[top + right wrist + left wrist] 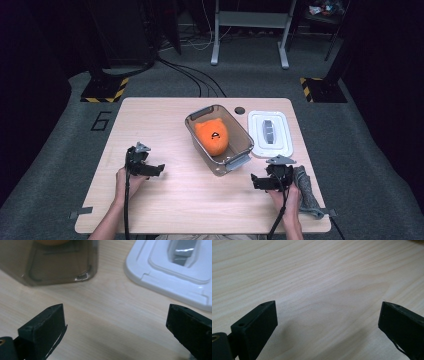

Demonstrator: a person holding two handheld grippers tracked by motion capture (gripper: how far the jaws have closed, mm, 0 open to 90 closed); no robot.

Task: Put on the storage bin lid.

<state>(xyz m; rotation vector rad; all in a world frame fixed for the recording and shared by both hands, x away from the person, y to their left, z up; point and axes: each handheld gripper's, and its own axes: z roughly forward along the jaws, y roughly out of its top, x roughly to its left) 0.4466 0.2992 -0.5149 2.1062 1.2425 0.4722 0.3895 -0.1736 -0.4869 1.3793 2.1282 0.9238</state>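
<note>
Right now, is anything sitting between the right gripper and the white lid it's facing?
Nothing visible does. The right gripper is open with bare table ahead of its jaws up to the white lid. The grey bin with the orange toy sits left of that path; a grey cloth lies beside the hand.

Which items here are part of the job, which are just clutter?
In play:
- clear bin
- orange plush inside the bin
- white lid beside the bin
- left tool and right tool, both open, nothing between the jaws

Lying about:
- grey cloth by the right hand
- cables on the floor
</note>
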